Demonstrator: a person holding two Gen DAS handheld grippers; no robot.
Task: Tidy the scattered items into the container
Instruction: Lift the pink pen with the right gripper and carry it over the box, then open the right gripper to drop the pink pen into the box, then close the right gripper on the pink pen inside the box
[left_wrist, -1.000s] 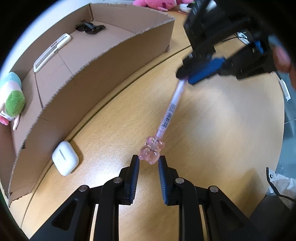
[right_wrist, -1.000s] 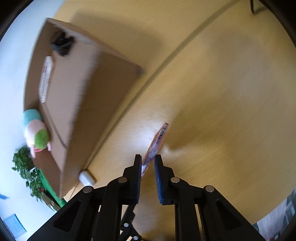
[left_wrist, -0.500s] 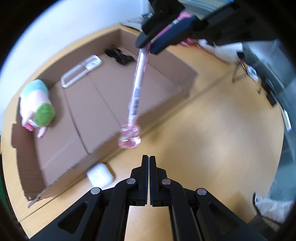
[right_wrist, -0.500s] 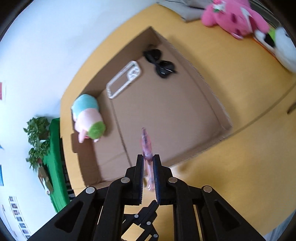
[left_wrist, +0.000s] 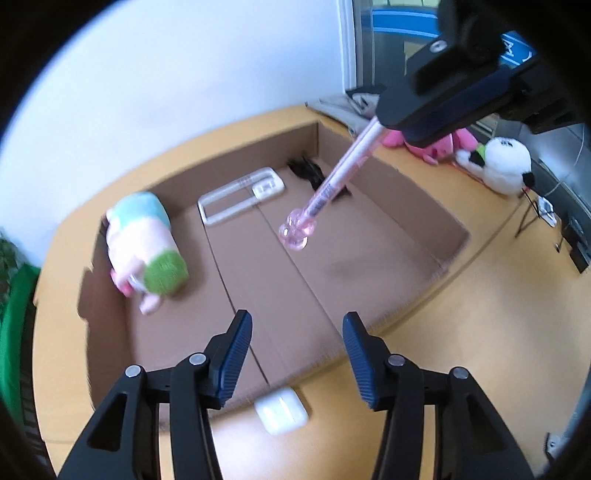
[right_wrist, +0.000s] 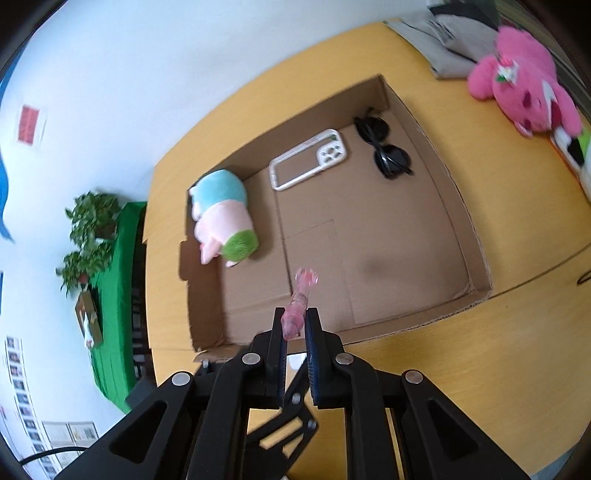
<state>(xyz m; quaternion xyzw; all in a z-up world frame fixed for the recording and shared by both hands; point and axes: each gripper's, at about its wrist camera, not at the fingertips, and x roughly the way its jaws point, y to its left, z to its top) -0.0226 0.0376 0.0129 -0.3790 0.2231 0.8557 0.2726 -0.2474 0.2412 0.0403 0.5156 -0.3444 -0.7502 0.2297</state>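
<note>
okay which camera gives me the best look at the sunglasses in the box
The right wrist view: the black sunglasses lie unobstructed near the cardboard box's far corner. In the left wrist view, the pink pen crosses in front and they blur.

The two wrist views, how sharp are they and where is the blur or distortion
Left wrist view: motion blur smears the plush toy and cardboard box rim; the pink pen and left gripper stay fairly crisp. Right wrist view: sharper overall, sunglasses and phone case clear, only the pen's tip in the right gripper is blurred. Both show fisheye bending and dark corners.
</note>
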